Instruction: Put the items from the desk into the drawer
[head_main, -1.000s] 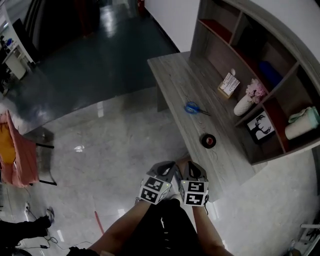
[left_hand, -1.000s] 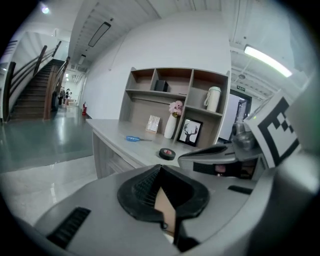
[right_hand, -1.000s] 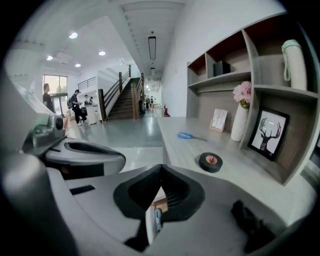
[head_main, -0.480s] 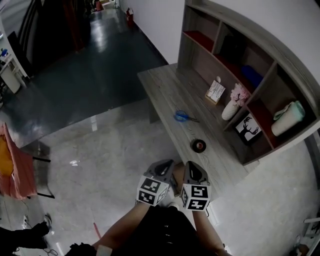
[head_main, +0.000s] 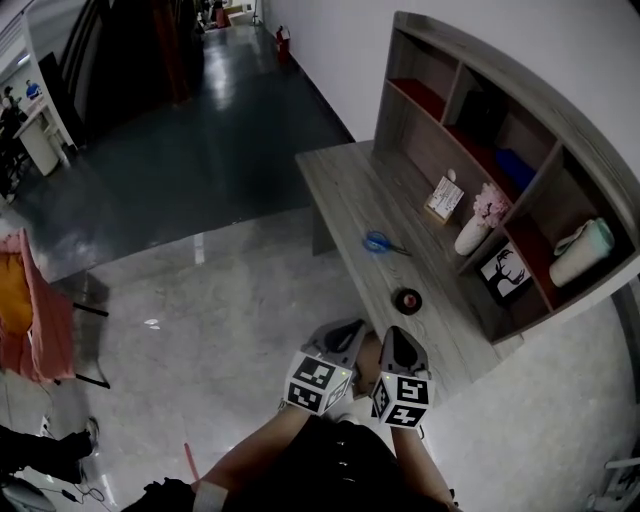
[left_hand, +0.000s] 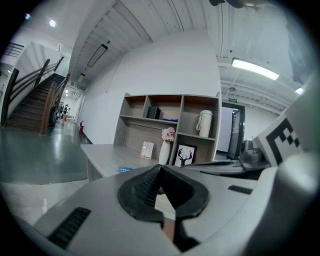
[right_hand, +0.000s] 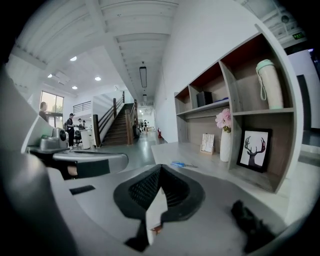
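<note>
Glossy grey floor (head_main: 200, 300) fills the left side. Low in the head view, the left gripper (head_main: 340, 335) and right gripper (head_main: 397, 342) hang side by side near the tabletop's (head_main: 340, 180) end. Each has its jaws together with nothing between them. Blue scissors (head_main: 378, 242) and a dark tape roll (head_main: 406, 299) lie apart on the tabletop, in front of the shelf (head_main: 470, 150).

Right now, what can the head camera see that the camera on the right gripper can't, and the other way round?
Only the head view shows the black tape roll on the desk and the orange cloth at the far left. Only the right gripper view shows the long ceiling lamp. Both show the blue scissors, the white vase with pink flowers and the deer picture.
</note>
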